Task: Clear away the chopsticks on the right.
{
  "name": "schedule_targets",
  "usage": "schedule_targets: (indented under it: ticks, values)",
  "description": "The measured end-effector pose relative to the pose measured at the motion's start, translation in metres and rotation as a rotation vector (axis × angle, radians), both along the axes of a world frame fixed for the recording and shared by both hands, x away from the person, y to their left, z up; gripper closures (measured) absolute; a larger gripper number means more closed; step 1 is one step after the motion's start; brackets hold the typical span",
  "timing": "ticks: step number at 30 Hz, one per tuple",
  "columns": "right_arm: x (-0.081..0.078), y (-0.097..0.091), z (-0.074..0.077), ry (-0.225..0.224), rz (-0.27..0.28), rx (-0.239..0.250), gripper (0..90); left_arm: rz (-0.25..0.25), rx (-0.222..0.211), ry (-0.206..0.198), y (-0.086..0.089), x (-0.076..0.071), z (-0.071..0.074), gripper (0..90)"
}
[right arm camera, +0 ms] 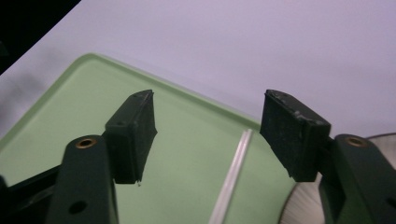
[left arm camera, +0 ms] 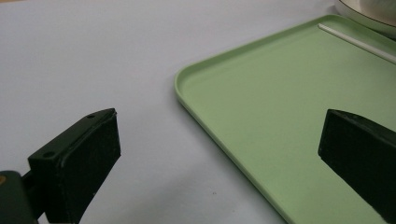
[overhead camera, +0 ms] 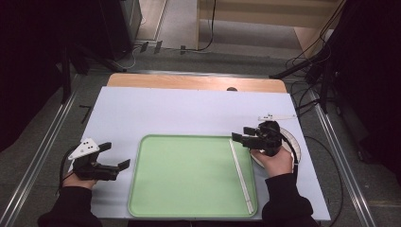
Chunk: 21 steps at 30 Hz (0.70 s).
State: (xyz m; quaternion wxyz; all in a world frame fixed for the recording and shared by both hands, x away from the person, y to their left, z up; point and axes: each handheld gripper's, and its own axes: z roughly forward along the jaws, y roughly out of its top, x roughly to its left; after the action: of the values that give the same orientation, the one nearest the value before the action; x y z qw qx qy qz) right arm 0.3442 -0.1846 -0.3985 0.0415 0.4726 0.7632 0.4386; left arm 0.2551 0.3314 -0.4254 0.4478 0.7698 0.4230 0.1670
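Now white rod (overhead camera: 241, 174) on tray (overhead camera: 189, 198), just below right gripper (overhead camera: 239, 135).

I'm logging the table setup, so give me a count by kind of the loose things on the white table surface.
Green tray: 1
White stick lying in the tray: 1
White plate, partly behind the right gripper: 1
Total: 3

A stick (overhead camera: 241, 175) lies in the tray (overhead camera: 184, 198), along its right side; a plate (overhead camera: 293, 142), seemingly, sits right of it.
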Motion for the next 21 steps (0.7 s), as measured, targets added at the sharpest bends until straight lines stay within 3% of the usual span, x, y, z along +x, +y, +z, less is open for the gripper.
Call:
schedule_targets:
  ticks: [4,8,13,21]
  values:
    - [0.002,-0.013,0.003,0.005,-0.014,0.007,29.7,-0.006,0.001,-0.005,-0.001,-0.001,0.0,0.0]
    - [0.005,-0.021,0.004,0.003,-0.019,-0.029,30.0,0.0,0.0,-0.006,0.0,-0.002,0.001,0.0]
    - [0.007,-0.037,0.004,0.008,-0.026,0.014,29.9,-0.004,0.005,-0.008,-0.002,-0.003,0.002,0.0]
    - [0.006,-0.069,0.008,-0.012,-0.1,0.034,31.9,-0.007,0.005,-0.012,-0.003,-0.003,0.002,0.0]
